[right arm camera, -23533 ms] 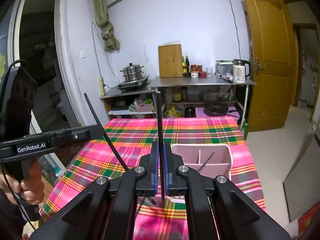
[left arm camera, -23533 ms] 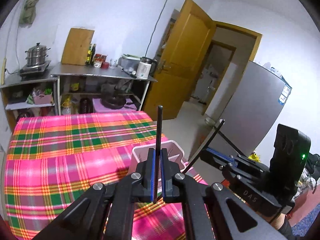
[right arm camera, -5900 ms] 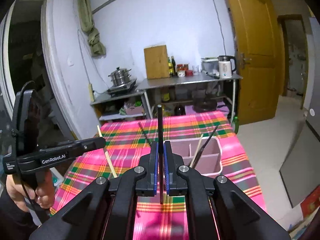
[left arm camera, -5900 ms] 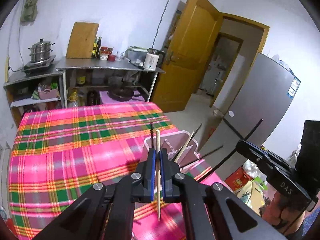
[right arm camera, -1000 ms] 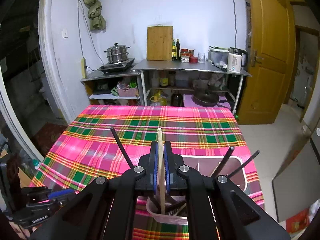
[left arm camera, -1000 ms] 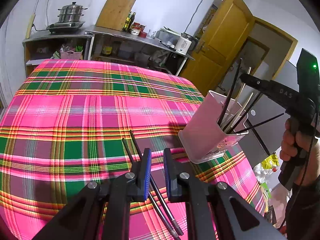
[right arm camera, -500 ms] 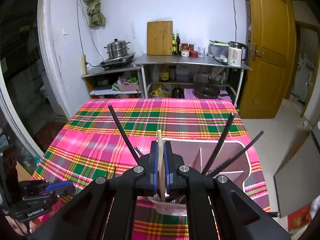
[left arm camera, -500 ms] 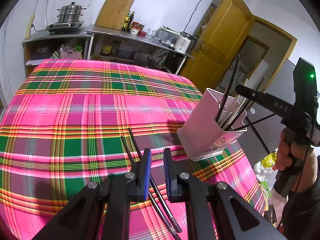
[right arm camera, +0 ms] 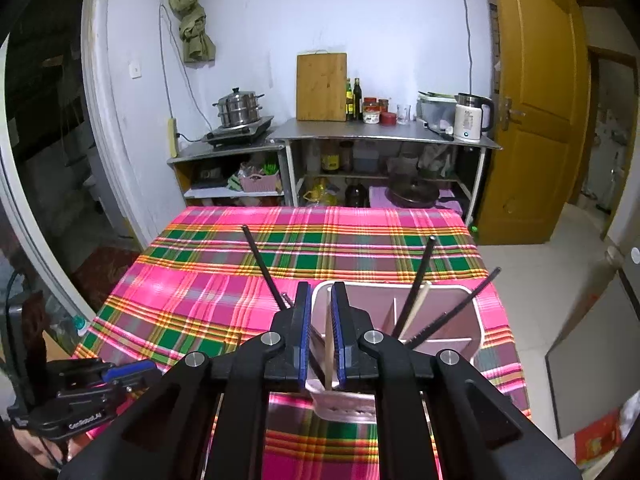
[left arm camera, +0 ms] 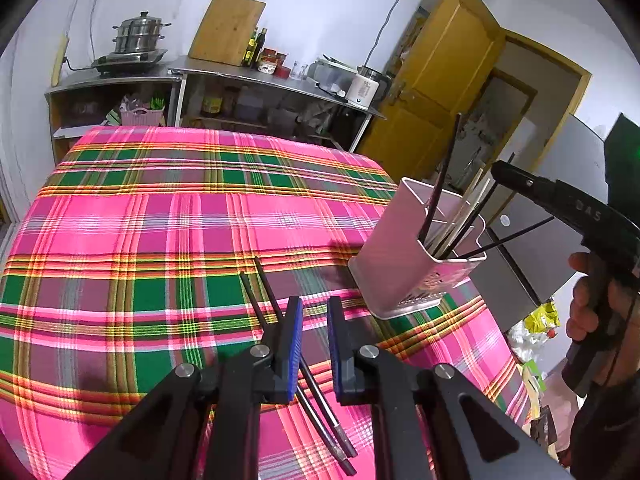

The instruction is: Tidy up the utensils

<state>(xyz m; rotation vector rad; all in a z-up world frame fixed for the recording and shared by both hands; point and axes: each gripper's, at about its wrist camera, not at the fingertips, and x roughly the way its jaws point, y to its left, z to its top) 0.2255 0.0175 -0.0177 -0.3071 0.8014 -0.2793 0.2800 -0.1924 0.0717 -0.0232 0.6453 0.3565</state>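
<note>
A pink utensil holder [left arm camera: 392, 256] stands near the right edge of the plaid table [left arm camera: 160, 216], with several black and light wooden chopsticks in it. Two black chopsticks [left arm camera: 262, 284] lie on the cloth, running under my left gripper [left arm camera: 315, 320]. Its pads stand slightly apart, nothing gripped. In the right wrist view my right gripper [right arm camera: 321, 304] hovers over the holder's [right arm camera: 400, 285] left compartment. Its jaws are opening, and a wooden chopstick [right arm camera: 329, 344] stands loose between them, down in the holder. In the left wrist view the right gripper [left arm camera: 508, 174] reaches over the holder's far side.
A steel counter [right arm camera: 380, 132] at the far wall carries a kettle [right arm camera: 470, 122], a cutting board [right arm camera: 322, 86] and a pot [right arm camera: 238, 112]. A yellow door [right arm camera: 536, 112] is at the right. A person's hand [left arm camera: 580, 308] holds the right gripper past the table's right edge.
The right gripper's pads have parted and the wooden chopstick has slid lower into the holder. The left gripper and the two black chopsticks have not moved.
</note>
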